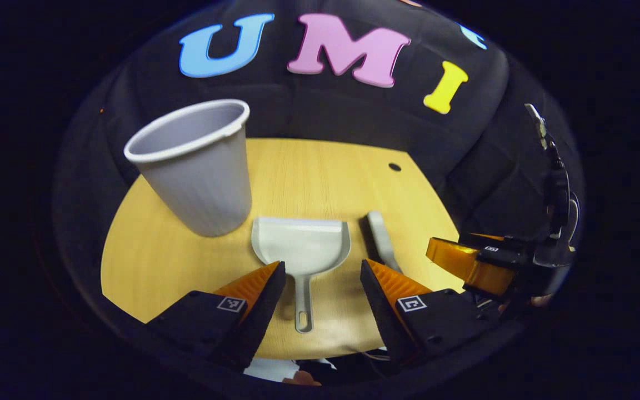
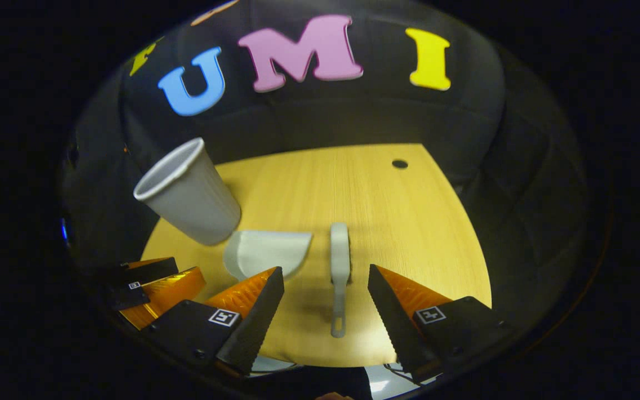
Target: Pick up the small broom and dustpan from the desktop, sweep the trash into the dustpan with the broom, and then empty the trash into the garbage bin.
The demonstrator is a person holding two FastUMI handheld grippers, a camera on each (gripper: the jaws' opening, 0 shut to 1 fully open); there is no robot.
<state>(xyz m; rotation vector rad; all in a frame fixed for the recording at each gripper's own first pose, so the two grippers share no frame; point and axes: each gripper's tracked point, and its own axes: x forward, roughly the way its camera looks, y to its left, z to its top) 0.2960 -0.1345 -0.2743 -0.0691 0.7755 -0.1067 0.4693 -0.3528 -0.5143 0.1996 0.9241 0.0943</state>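
Both my grippers hover wide apart, holding nothing: left gripper (image 1: 323,272) over the dustpan (image 1: 301,244), right gripper (image 2: 325,278) over the broom (image 2: 340,261). Both lie flat on the desk (image 1: 309,172), beside the bin (image 1: 198,166). They look like light, stiff, slick plastic; I'd grip the handles.

Between the spread fingers of the left tongs (image 1: 323,275) lies the dustpan (image 1: 301,244) handle, bare desk (image 1: 320,172) beyond it. The garbage bin (image 1: 198,166) stands ahead-left, blocking that side. The broom (image 2: 340,266) lies between the open right tongs (image 2: 325,280); open desk stretches ahead and to their right.
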